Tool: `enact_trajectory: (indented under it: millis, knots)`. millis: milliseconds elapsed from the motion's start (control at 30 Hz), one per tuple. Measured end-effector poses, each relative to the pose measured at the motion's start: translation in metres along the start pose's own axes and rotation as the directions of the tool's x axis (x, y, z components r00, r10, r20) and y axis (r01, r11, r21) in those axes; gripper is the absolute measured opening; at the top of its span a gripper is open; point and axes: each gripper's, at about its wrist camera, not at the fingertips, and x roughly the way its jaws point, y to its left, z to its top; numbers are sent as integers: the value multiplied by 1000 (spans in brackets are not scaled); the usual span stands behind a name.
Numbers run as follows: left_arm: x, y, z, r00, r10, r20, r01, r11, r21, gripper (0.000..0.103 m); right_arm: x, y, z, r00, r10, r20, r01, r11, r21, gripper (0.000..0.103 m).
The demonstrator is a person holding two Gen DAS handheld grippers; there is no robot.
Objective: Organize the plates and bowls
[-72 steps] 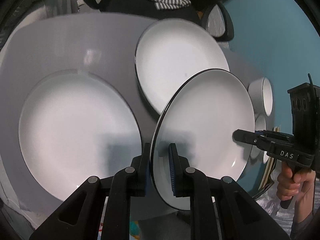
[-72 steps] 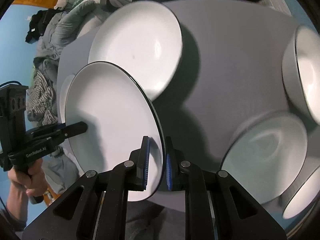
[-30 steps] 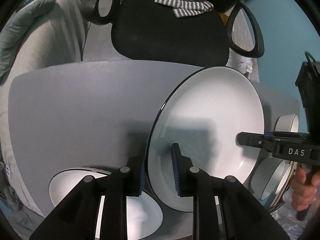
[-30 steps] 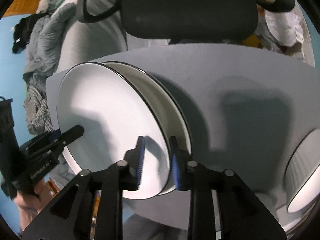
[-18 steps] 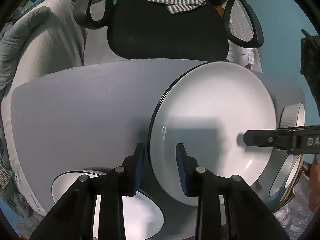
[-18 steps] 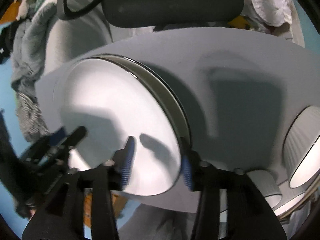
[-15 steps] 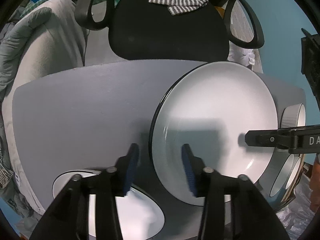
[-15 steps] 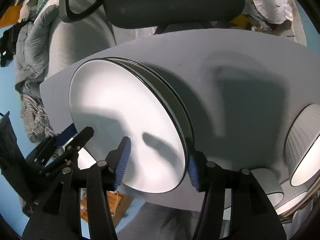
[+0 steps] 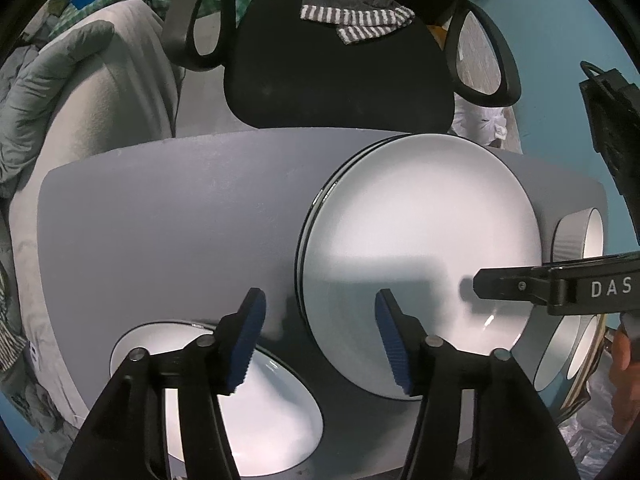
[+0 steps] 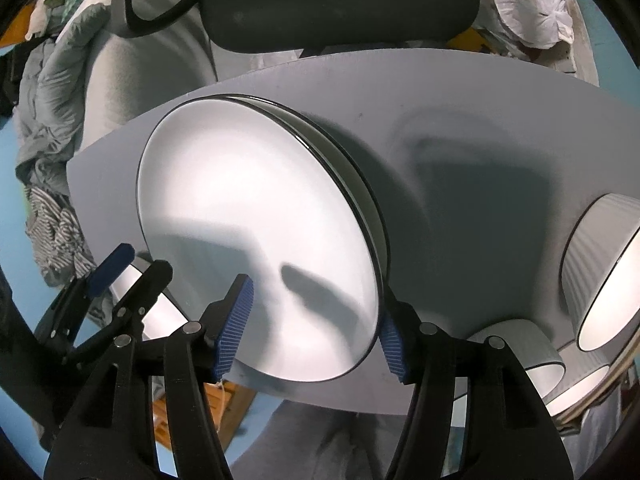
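A white plate with a black rim [image 9: 416, 240] lies stacked on another like it on the grey table [image 9: 180, 220]; the stack also shows in the right wrist view [image 10: 256, 220]. My left gripper [image 9: 322, 342] is open at the stack's left edge, holding nothing. My right gripper [image 10: 310, 322] is open, its jaws straddling the stack's right edge without gripping. A larger white plate [image 9: 256, 400] lies near the table's front left. Ribbed grey bowls with white insides [image 10: 604, 272] stand at the right.
A black office chair [image 9: 340, 52] stands behind the table, with a striped cloth [image 9: 356, 20] over its back. A grey cushion and bedding [image 9: 80, 92] lie to the left. More bowls [image 10: 520, 348] crowd the table's right front corner.
Both grippers carried the plate over, set it on the other plate, then opened and let it go. The jaws are now wide apart.
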Motion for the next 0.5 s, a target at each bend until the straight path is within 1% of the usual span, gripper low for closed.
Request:
enact_trajectory:
  millis: [100,133,233,367,500]
  knots:
    - [-4,-3,-3,1000,1,11,-1,1000,6,61,-1,4,-3,1000,-27,0,27,999,-19,60]
    - [-4,-5,-4,1000,0,13,0,1000,8,61,-1,5,-3,999,-39,0,39,999,-30,63]
    - [-7,-6,-7,1000,-9,16,8,1000,9,61,-1,8,-7,995,-103,17,104,993,-61,66]
    - [-11,-6,-10,1000,-23,18,23,1000,-4,62,1,8,-12,994,-103,20,104,992,-70,66]
    - [-19,-5,-17,999,-21,35,21,1000,-17,62,-4,6,-18,985,-154,71,160,983,-85,66]
